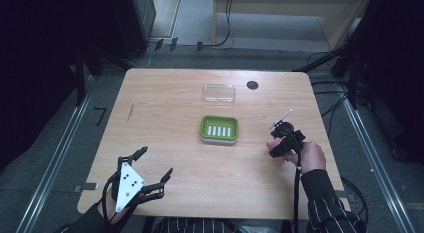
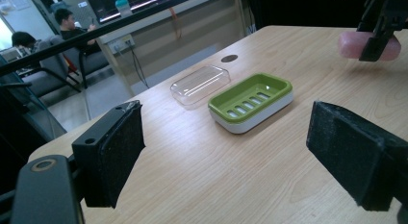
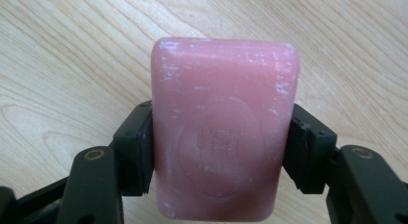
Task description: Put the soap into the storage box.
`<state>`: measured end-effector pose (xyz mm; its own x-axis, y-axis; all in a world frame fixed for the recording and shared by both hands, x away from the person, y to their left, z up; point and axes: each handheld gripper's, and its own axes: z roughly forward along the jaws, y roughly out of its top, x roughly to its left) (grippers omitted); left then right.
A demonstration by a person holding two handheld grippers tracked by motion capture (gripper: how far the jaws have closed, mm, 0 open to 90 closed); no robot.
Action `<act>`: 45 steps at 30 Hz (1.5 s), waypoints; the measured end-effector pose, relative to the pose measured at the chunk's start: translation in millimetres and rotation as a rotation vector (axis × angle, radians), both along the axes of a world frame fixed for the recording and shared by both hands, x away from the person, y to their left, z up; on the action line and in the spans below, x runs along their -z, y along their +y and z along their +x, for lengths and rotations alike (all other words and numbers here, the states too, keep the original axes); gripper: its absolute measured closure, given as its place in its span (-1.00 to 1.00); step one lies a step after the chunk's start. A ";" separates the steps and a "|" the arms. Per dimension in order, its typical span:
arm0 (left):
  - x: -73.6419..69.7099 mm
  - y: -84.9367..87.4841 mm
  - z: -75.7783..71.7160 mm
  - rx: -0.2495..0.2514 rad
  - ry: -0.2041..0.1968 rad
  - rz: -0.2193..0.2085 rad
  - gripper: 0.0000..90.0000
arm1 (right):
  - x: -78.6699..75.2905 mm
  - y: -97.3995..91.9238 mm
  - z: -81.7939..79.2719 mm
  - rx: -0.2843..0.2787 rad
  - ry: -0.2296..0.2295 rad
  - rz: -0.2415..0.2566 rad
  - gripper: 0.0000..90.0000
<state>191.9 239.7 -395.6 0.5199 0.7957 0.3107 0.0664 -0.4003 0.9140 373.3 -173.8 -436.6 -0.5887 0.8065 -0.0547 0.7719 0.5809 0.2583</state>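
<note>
Your right hand-held gripper point(image 3: 219, 152) clamps the pink soap bar point(image 3: 223, 128) by its long sides, just above the tabletop point(image 1: 165, 108). Carry it level to the green soap dish point(image 1: 219, 128), then lower it flat onto the slots. Your left hand-held gripper point(image 1: 155, 163) rests wide open, empty.

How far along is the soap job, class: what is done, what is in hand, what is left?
Done: the clear lid lies off, behind the green soap dish. In hand: the right gripper clamps the pink soap above the table. Left: probably placing it in the empty dish; the left gripper waits open.
</note>
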 end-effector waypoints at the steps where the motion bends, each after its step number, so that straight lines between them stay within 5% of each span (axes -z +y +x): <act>1: 0.0 0.1 0.0 0.000 0.000 -0.001 -0.71 | 0.0 0.0 0.0 0.000 0.000 0.000 -0.14; 45: 0.1 0.2 -0.1 0.000 -0.001 0.002 -0.71 | -11.2 31.3 16.6 -0.107 -0.091 0.029 -0.14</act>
